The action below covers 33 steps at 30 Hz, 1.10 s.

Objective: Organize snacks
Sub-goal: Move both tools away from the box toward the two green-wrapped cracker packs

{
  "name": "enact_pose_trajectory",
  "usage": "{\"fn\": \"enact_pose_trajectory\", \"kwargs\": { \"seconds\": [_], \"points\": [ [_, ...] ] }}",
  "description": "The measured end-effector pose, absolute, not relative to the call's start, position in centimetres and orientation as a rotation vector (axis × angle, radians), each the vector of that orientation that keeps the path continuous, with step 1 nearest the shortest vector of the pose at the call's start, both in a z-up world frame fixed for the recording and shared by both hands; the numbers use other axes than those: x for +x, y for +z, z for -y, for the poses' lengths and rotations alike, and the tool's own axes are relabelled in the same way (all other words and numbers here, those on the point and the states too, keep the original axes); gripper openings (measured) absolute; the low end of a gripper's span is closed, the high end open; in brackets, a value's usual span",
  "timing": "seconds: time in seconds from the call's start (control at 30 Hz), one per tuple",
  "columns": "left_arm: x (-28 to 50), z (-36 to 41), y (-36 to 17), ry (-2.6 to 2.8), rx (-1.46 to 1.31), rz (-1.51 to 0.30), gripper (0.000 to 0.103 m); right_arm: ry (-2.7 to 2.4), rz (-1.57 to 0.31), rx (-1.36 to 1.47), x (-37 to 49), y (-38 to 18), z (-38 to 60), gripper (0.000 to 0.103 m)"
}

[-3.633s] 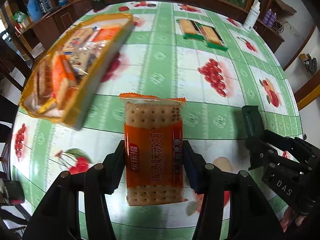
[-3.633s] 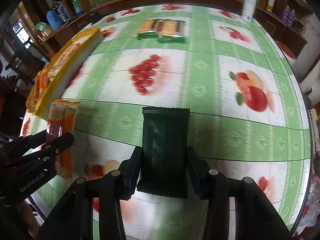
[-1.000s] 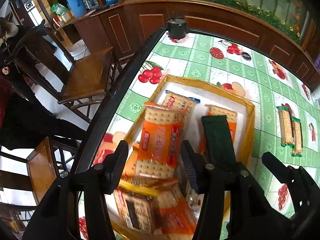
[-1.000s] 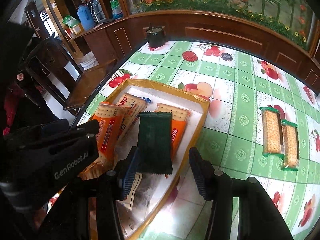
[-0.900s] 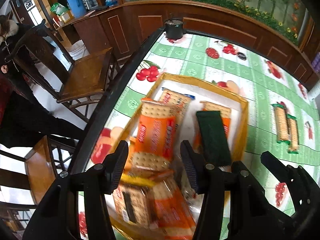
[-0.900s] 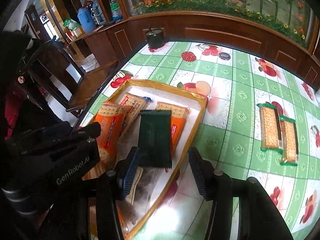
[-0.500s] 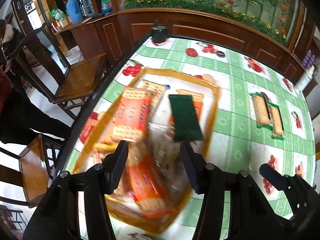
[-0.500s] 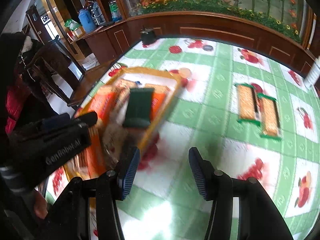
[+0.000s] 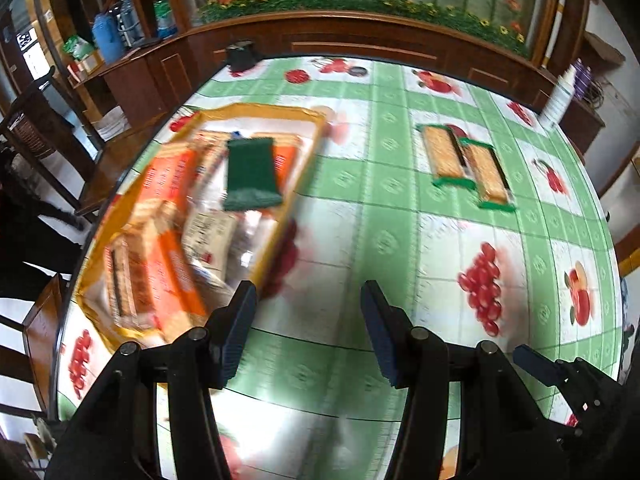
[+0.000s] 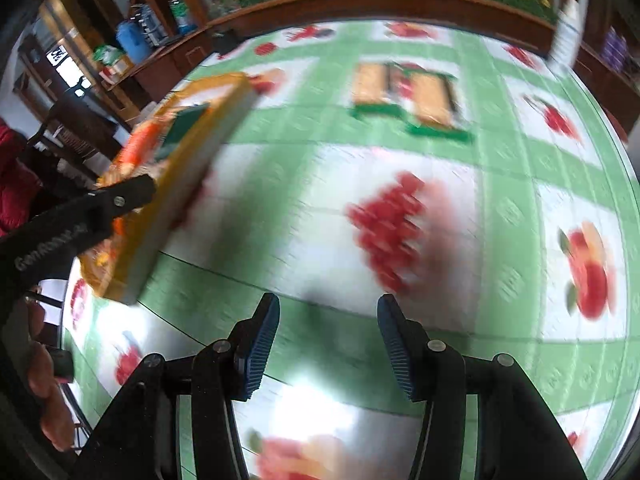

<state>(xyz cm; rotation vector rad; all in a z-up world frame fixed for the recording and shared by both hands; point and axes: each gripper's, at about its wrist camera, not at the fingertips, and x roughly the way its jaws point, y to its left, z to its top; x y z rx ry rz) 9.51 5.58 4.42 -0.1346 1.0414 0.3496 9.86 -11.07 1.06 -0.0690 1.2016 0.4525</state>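
Left gripper (image 9: 308,326) spread, nothing between its pads, low in the frame above the tablecloth (image 9: 384,240); right gripper (image 10: 326,346) likewise spread and empty; yellow tray (image 9: 280,216) of snacks upper left; two green-edged cracker packs (image 9: 466,164) upper right.

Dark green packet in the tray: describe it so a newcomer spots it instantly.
Start at the yellow-rimmed tray near the left edge of the fruit-print tablecloth. The dark green packet lies on top at the tray's far end; it is plain and opaque, while its neighbours are orange cracker packs.
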Motion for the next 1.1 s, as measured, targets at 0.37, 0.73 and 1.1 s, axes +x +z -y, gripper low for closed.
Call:
{"fn": "enact_pose_trajectory", "kwargs": {
  "seconds": [0.37,0.73,1.1],
  "points": [
    [10.8,-2.4,2.4,0.341,-0.106,-1.072,0.053,0.364,-1.224,-0.001,10.9,-1.0,18.6,0.053],
    [16.0,-2.2,0.3,0.307,-0.133,-1.178,0.053,0.347,-1.2,-0.031,15.1,-1.1,18.4,0.053],
    [24.0,-3.4,-0.6,0.256,-0.165,-1.267,0.053,0.289,-1.202,0.147,25.4,-0.6,18.0,0.053]
  ]
}}
